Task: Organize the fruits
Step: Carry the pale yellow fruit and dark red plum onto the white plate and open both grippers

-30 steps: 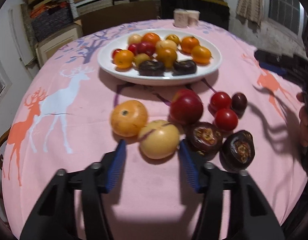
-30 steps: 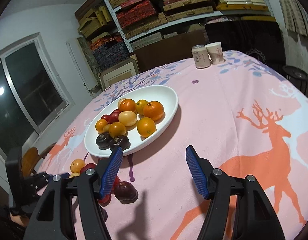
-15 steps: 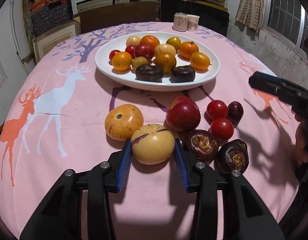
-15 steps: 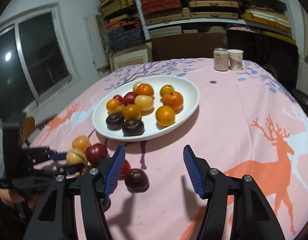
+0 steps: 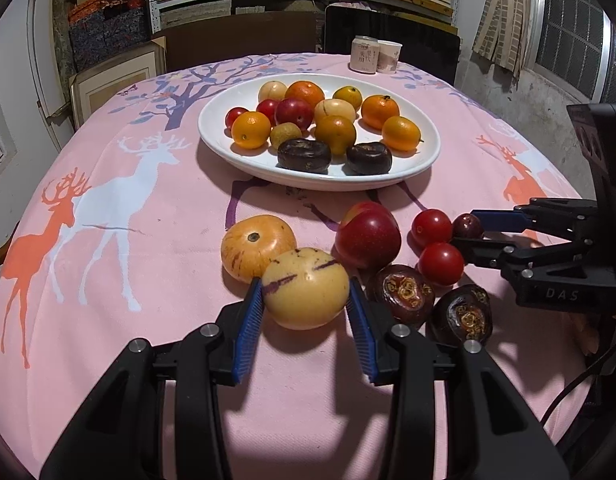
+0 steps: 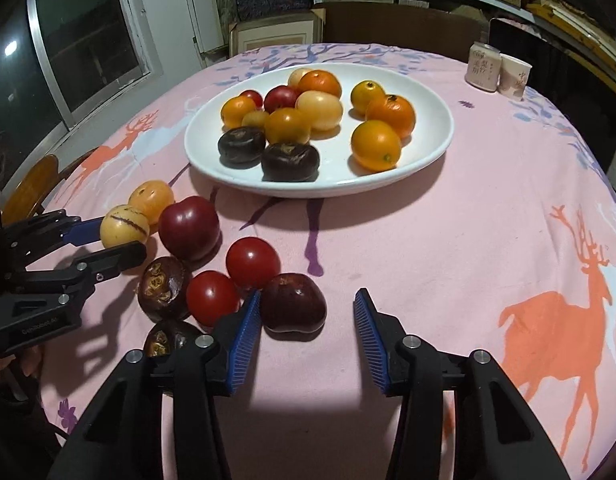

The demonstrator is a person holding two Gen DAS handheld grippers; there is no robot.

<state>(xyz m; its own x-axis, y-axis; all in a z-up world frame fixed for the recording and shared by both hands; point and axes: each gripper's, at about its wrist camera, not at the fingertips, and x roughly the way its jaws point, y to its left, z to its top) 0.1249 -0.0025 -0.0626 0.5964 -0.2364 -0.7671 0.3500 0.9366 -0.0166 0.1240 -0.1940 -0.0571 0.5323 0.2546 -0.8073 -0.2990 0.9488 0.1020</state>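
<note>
The left gripper (image 5: 305, 300) is held low over the pink deer-print tablecloth (image 5: 147, 240), its blue pads set against both flanks of a pale yellow fruit with purple streaks (image 5: 305, 288), pinching it where it sits on the cloth. The right gripper (image 6: 308, 312) is also low, its fingers spread; a dark plum (image 6: 292, 302) lies between them, just beside the left pad and apart from the right one.

Writing: "DAS" is moulded on the right gripper's body as seen from the left wrist view; the other tool's lettering is too blurred to read. A can (image 5: 364, 54) and a paper cup (image 5: 388, 56) at the far edge carry print too small to read.

The yellow fruit is smooth and round. It touches a striped orange fruit (image 5: 256, 246) on its far left; a red apple (image 5: 368, 234) sits just to its right. Two red tomatoes (image 5: 432, 226) and two dark brown fruits (image 5: 404, 290) lie nearby. Farther off, the white plate (image 5: 211, 136) holds oranges, plums and dark fruits.
</note>
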